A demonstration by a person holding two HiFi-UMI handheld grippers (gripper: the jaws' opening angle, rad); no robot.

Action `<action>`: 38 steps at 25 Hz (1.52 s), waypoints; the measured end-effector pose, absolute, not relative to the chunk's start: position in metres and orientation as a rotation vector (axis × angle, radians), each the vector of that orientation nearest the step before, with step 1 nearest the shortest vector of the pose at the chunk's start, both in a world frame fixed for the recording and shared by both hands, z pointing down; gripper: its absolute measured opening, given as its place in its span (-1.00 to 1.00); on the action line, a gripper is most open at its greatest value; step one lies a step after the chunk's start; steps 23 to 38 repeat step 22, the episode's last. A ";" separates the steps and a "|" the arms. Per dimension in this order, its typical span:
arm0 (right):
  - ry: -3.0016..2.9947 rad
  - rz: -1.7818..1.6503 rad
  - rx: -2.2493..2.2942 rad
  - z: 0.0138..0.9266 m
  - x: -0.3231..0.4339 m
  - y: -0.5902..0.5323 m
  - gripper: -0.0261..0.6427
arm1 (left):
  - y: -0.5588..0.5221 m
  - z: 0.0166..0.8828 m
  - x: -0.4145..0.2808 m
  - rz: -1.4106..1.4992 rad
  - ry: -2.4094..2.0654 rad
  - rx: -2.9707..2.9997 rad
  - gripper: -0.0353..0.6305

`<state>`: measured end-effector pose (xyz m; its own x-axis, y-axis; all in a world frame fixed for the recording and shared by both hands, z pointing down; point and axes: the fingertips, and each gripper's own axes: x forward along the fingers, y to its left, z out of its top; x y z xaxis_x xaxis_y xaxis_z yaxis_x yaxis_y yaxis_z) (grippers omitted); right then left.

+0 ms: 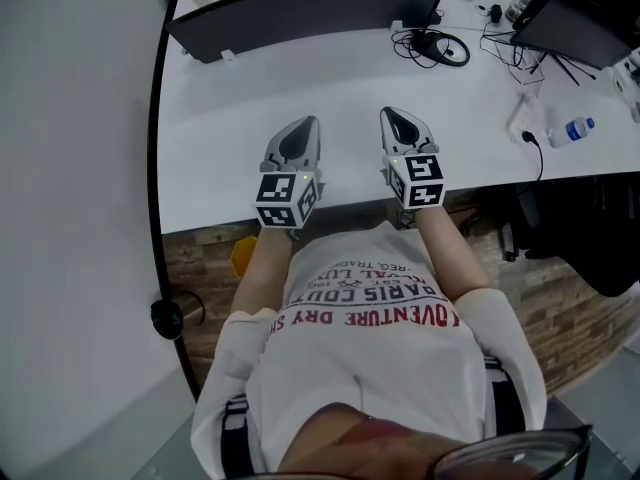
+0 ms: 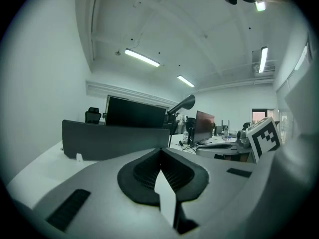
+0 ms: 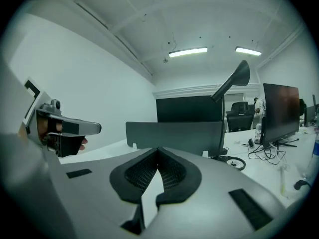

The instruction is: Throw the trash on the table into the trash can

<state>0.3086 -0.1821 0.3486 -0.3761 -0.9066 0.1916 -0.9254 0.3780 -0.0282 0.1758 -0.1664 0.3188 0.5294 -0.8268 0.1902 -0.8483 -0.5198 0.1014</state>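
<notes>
Two closed grippers (image 1: 306, 126) (image 1: 396, 116) over one table (image 1: 220, 148)

Even, cool illumination is being supplied by ceiling light strips (image 2: 142, 58), which are being overexposed to white bars in both gripper views. The white tabletop (image 1: 300, 88) is being rendered bright, with only soft shadows being cast. Straight edges are being bent by fisheye distortion; corners are being blacked out by vignetting.

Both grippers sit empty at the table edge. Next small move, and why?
Probably swing the right gripper toward the plastic bottle lying far right on the table; that gripper's jaws are shut and empty, and it is nearer.
</notes>
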 end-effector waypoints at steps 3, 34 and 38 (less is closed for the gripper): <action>-2.484 0.208 1.673 0.348 0.299 -0.176 -0.84 | -0.161 0.317 0.167 0.177 -1.427 2.595 -0.82; -2.497 0.211 1.654 0.354 0.270 -0.163 -0.84 | -0.151 0.317 0.139 0.159 -1.438 2.597 -0.82; -2.497 0.211 1.654 0.354 0.270 -0.163 -0.84 | -0.151 0.317 0.139 0.159 -1.438 2.597 -0.82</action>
